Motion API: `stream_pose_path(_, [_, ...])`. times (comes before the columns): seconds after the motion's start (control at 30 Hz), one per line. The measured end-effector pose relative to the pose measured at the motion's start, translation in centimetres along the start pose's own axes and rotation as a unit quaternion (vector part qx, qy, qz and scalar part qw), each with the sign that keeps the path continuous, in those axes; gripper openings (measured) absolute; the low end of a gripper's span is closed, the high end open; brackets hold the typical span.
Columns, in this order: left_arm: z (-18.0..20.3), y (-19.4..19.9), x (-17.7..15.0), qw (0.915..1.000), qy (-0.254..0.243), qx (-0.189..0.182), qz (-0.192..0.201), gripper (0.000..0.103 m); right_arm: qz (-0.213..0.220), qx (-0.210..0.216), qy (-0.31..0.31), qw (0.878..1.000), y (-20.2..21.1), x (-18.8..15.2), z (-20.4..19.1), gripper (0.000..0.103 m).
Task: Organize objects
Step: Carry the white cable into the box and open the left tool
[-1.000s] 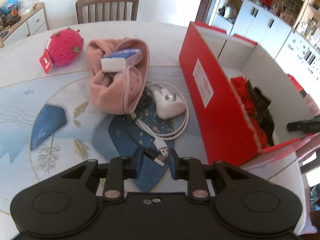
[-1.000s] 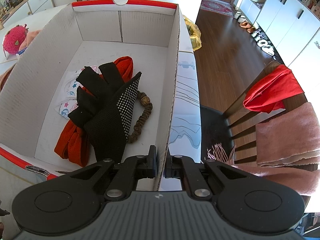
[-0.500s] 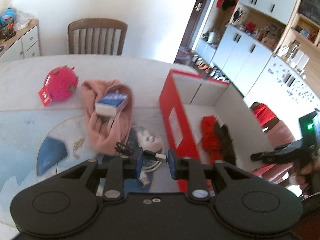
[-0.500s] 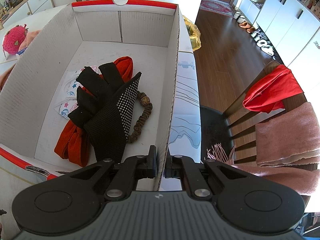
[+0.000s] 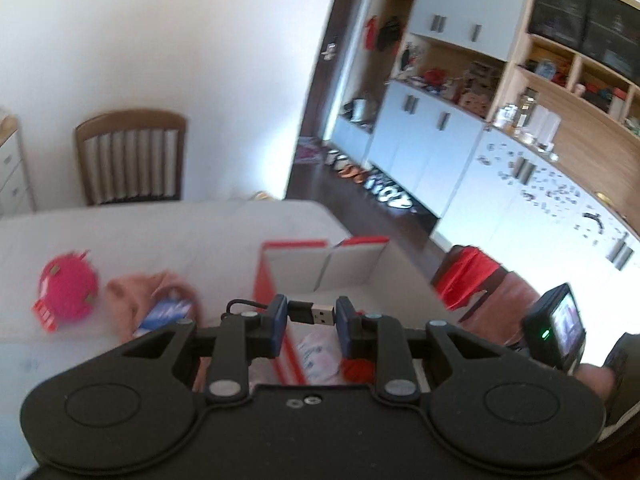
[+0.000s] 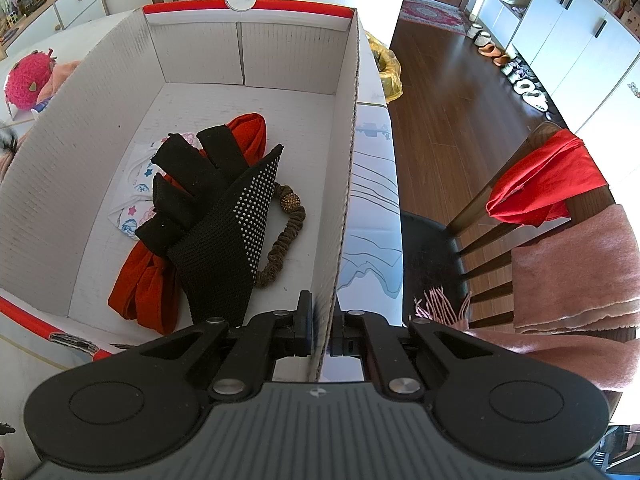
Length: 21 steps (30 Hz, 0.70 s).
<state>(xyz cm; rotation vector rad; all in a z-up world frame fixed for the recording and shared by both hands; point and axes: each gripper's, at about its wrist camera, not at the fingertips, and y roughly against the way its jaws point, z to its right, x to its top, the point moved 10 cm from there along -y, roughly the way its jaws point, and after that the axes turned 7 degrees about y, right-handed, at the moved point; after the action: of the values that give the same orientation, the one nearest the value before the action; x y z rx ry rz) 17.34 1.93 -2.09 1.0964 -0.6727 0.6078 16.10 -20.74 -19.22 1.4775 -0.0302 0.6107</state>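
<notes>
My left gripper (image 5: 311, 314) is shut on the plug of a USB cable (image 5: 320, 315), held crosswise between the blue pads, high above the table. The cable's black lead (image 5: 240, 303) trails off to the left. Below and ahead stands the open red-and-white box (image 5: 276, 280). My right gripper (image 6: 320, 322) is shut on the right wall of that box (image 6: 349, 184) near its front corner. In the box lie a black studded glove (image 6: 224, 216), a red cloth (image 6: 144, 284), a brown scrunchie (image 6: 284, 240) and a white printed cloth (image 6: 132, 200).
Left of the box on the table are a pink plush fruit (image 5: 68, 288) and a pink cloth (image 5: 140, 288) with a blue-and-white pack (image 5: 166, 314) on it. A chair (image 6: 480, 240) with a red garment (image 6: 548, 176) and a pink scarf (image 6: 576, 264) stands right of the table. Another chair (image 5: 130, 156) is at the far side.
My left gripper has risen with the USB plug, lifting it off the table, and tilted up, so the room now fills the view. The right gripper has kept still on the box wall.
</notes>
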Motion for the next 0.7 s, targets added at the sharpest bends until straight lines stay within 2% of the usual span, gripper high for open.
stream_pose_path(0.3, [5.9,-3.8,3.4,0.9972,-0.058,-0.046,-0.008,0.024,0.001,0.001,-0.001,1.000,-0.2,0.1,-0.1,0.006])
stream_pose_path(0.47, [9.0,-6.4,4.0,0.9940,-0.085,-0.067,-0.017,0.023,0.001,0.002,-0.002,1.000,-0.3,0.1,-0.2,0.006])
stream_pose_path(0.57, [10.1,-8.5,3.8,0.9916,-0.101,-0.074,-0.032,0.004,0.002,0.004,-0.003,1.000,-0.4,0.1,-0.2,0.006])
stream_pose_path(0.7, [10.1,-11.7,3.1,0.9895,-0.115,-0.068,-0.056,0.004,0.002,0.004,-0.003,1.000,-0.4,0.1,-0.1,0.006])
